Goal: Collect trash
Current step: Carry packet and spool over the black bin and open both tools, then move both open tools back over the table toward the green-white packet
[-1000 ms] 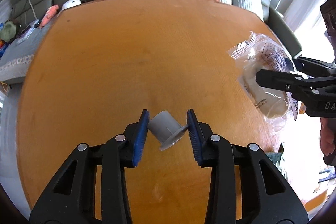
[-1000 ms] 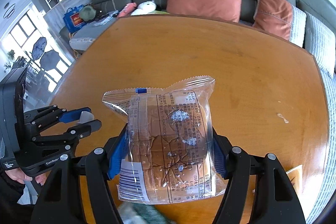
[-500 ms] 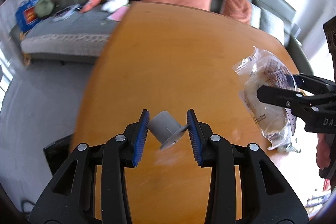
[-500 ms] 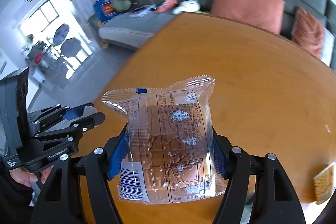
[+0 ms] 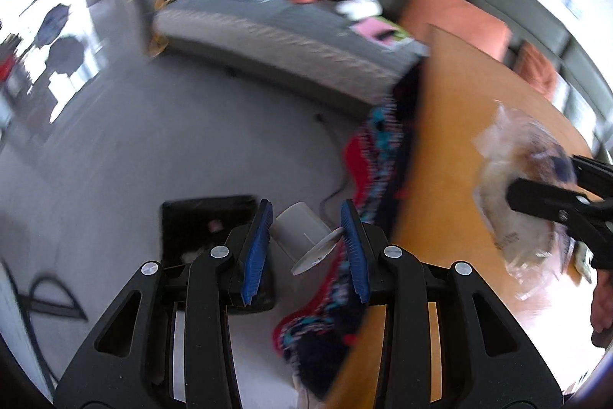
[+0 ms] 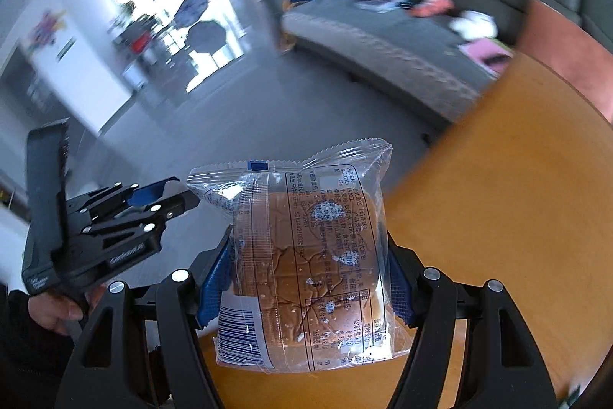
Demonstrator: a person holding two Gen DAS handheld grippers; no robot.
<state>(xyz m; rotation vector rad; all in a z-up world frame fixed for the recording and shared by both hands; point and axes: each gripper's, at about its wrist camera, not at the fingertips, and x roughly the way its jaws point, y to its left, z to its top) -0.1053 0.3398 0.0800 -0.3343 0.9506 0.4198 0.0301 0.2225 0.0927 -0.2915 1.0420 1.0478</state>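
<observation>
My left gripper point(image 5: 306, 240) is shut on a small grey plastic cup point(image 5: 300, 230) lying on its side between the blue pads. It hangs past the table's left edge, above the floor and near a black bin point(image 5: 207, 221). My right gripper point(image 6: 306, 278) is shut on a clear bread bag point(image 6: 306, 263) with a bun inside, held over the table's corner. The bag also shows at the right of the left wrist view point(image 5: 517, 186). The left gripper also shows at the left of the right wrist view point(image 6: 180, 194).
The orange wooden table point(image 5: 459, 148) fills the right side. A red and blue patterned cloth point(image 5: 371, 160) hangs along its left edge. A grey sofa point(image 5: 291, 25) with orange cushions and clutter stands behind. Grey floor point(image 5: 191, 140) lies to the left.
Both grippers have swung left with their loads, from over the table to its left edge. The black bin and floor have come into view. Both grips are unchanged.
</observation>
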